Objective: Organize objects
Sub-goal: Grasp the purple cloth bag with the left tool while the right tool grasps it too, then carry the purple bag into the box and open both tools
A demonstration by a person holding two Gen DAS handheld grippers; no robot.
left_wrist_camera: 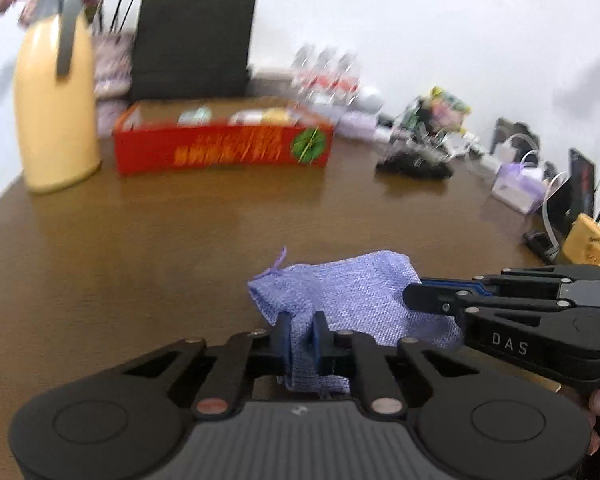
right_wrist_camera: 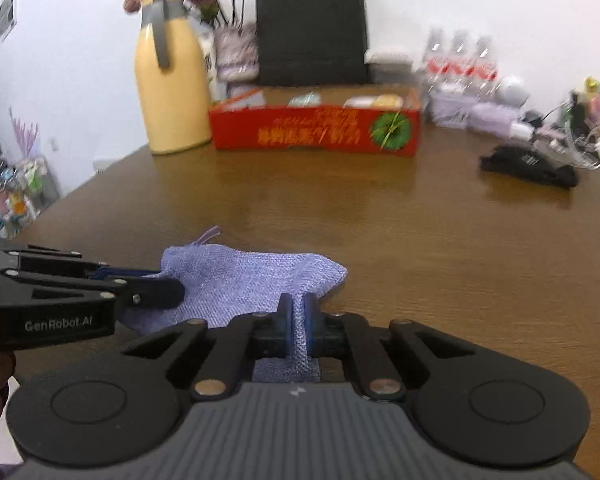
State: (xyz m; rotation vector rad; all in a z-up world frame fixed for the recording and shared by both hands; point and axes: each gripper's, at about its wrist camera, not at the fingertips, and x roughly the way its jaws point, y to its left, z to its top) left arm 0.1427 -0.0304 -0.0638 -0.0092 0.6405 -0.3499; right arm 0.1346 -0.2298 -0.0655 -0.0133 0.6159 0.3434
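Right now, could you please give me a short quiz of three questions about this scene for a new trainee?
1. True or false: both the left gripper and the right gripper are shut on the lilac drawstring pouch.
2. Which stands nearer the yellow thermos jug: A) the red cardboard box or B) the clear bottles?
3. Fill in: behind the red box stands a black paper ____ with handles.

Key: 1 true; 2 A; 3 bag.

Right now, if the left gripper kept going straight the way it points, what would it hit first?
Likely the bare table, since the left gripper, shut on the purple pouch, points downward. The red box lies farther; depth is unclear.
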